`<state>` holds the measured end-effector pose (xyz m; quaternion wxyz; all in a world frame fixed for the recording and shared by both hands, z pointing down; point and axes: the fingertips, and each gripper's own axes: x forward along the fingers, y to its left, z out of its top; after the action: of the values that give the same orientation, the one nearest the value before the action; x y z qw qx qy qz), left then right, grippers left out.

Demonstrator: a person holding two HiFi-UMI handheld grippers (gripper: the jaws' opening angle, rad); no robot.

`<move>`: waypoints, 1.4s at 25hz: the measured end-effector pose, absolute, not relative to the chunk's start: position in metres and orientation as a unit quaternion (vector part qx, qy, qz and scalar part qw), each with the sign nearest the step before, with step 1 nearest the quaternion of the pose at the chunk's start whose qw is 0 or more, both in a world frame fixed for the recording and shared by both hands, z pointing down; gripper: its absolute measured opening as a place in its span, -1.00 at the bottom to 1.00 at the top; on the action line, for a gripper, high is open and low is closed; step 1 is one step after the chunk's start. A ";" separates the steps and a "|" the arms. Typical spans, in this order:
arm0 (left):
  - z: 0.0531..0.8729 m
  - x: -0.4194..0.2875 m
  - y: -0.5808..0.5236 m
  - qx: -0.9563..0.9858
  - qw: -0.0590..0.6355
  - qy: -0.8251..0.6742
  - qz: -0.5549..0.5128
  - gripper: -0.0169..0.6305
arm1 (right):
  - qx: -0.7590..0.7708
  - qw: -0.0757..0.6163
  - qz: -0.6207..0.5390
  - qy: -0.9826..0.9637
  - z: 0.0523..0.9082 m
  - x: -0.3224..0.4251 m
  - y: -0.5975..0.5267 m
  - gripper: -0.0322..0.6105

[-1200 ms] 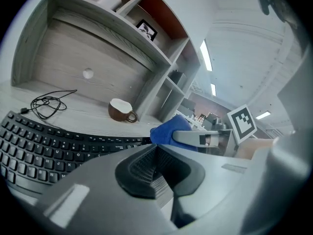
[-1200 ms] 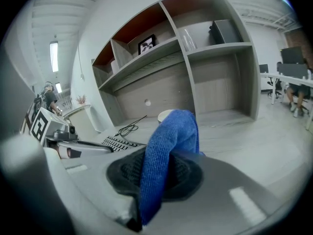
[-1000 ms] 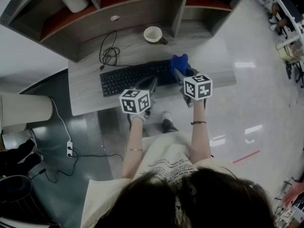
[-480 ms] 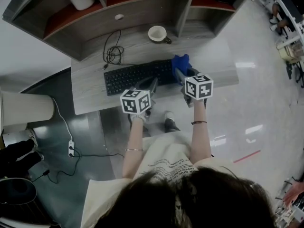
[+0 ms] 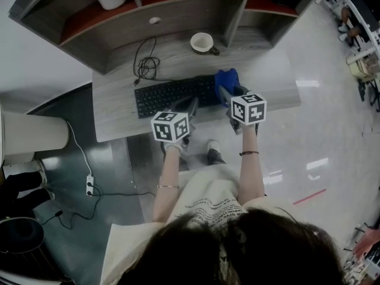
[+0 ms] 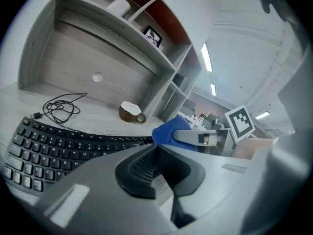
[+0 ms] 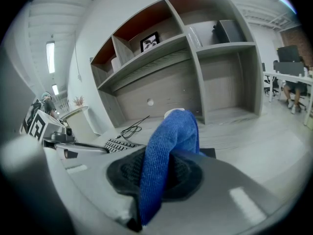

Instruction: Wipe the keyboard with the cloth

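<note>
Right gripper (image 5: pixel 225 92) sits right of centre in the head view. Its jaws are clamped on the cloth (image 5: pixel 226 78). In the right gripper view the cloth (image 7: pixel 168 148) is pinched between the closed pads of the gripper (image 7: pixel 161 177). A blue fold stands up past the tips and a strip hangs down toward the lens.

In the head view the cloth is over the right end of the keyboard (image 5: pixel 175 95). Whether it touches the keys cannot be told.

Left gripper (image 5: pixel 191 104) is at mid frame, just beside the keyboard's near edge. In the left gripper view its jaws (image 6: pixel 156 155) are pressed together with nothing between them. The keyboard (image 6: pixel 49 146) spreads across the lower left there. The cloth (image 6: pixel 168 131) shows just beyond the tips, at the keyboard's far end.

The keyboard lies on the desk (image 5: pixel 119 120), slightly angled. A coiled cable (image 5: pixel 145 65) is above its left end. A cup (image 5: pixel 203 42) stands above its right end, apart from the cloth. Shelves (image 5: pixel 178 8) run along the top of the frame.
</note>
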<state>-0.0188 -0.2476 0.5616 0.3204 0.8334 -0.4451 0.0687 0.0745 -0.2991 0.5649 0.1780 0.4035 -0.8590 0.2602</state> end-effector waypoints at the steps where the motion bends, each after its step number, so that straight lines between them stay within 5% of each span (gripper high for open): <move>1: 0.561 -0.020 -0.247 0.833 0.320 -0.445 0.069 -0.94 | 0.403 0.178 0.260 -0.859 0.565 0.073 -0.299 -0.72; 35: 0.559 -0.074 -0.244 0.836 0.316 -0.443 0.068 -0.94 | 0.408 0.172 0.262 -0.857 0.563 0.022 -0.293 -0.72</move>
<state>-0.0743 -0.2442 0.5594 0.3164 0.8360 -0.4432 0.0680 0.0224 -0.2935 0.5633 0.1722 0.4082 -0.8573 0.2623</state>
